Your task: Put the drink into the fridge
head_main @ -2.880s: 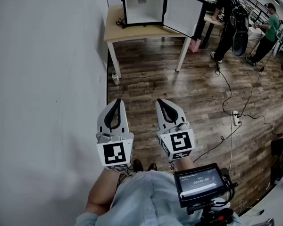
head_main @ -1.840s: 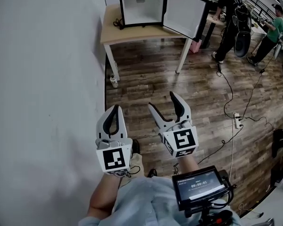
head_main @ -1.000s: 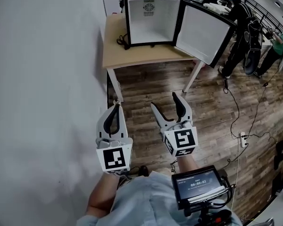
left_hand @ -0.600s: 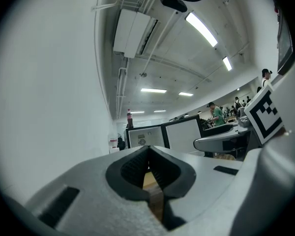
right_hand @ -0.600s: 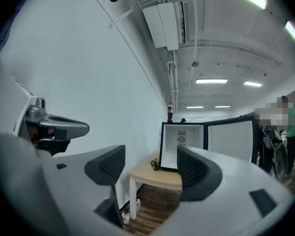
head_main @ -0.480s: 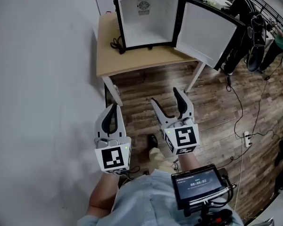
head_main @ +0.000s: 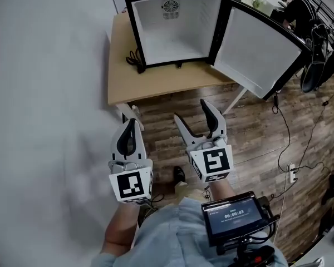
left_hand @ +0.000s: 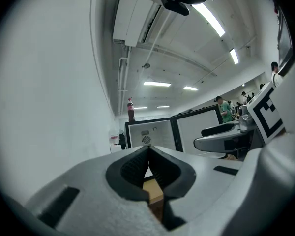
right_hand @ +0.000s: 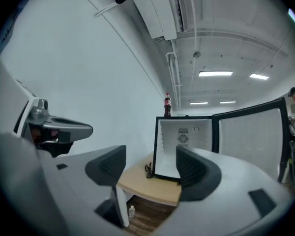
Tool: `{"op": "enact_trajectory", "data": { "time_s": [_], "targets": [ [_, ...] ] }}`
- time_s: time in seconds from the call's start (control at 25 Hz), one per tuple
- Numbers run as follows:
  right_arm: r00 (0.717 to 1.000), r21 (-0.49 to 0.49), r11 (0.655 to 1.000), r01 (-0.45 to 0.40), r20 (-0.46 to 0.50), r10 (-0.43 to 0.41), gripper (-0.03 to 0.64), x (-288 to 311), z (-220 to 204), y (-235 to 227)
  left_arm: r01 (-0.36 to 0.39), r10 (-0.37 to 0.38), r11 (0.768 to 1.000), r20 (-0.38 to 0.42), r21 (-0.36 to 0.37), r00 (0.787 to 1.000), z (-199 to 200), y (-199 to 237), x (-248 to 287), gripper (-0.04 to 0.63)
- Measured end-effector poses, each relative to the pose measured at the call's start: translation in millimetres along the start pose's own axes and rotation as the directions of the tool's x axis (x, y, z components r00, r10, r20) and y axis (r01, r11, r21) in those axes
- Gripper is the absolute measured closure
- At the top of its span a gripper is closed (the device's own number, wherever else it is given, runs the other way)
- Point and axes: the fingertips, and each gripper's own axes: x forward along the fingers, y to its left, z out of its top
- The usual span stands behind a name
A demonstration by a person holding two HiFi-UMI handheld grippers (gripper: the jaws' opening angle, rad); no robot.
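A white wall [head_main: 44, 93] fills the left of the head view, and a plank floor [head_main: 256, 143] runs down the right. At top centre, one wooden table [head_main: 119, 85] bears one fridge [head_main: 134, 32], door swung open, white inside. One drink [right_hand: 167, 105] stands on the fridge's top; its red label is too small to read. Left gripper [head_main: 131, 123]: jaws pressed together, empty. Right gripper [head_main: 191, 111]: jaws wide apart, nothing between.

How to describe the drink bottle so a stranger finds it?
By the white wall, a wooden table carries an open black fridge. The drink bottle stands upright on the fridge's top: dark, red-labelled, unlike the clear bottle on the floor.
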Motion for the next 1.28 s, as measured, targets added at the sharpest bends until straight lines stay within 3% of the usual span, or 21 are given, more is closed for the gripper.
{"op": "enact_trajectory", "data": {
  "time_s": [0.28,0.6,0.96,1.28],
  "targets": [
    [0.999,0.001,0.999,-0.037,0.038,0.037,0.302,78.5,18.4,-38.0,-0.021,0.020,0.999,0.021,0.039,1.000,14.9,16.2,77.2,0.586],
    [0.994,-0.040,0.997,-0.062,0.092,0.065,0.308,148.3,49.9,-64.4,-0.061,0.061,0.998,0.059,0.006,0.996,29.7,44.1,139.7,0.586],
    [0.994,-0.044,0.997,-0.067,0.086,0.071,0.307,192.2,43.6,-82.0,-0.105,0.106,0.994,0.034,-0.014,0.994,20.3,72.7,185.3,0.586],
    [0.995,-0.063,0.997,-0.051,0.083,0.057,0.304,243.8,37.0,-90.3,-0.070,0.071,0.997,0.041,-0.022,0.997,6.5,92.7,237.3,0.586]
  ]
}}
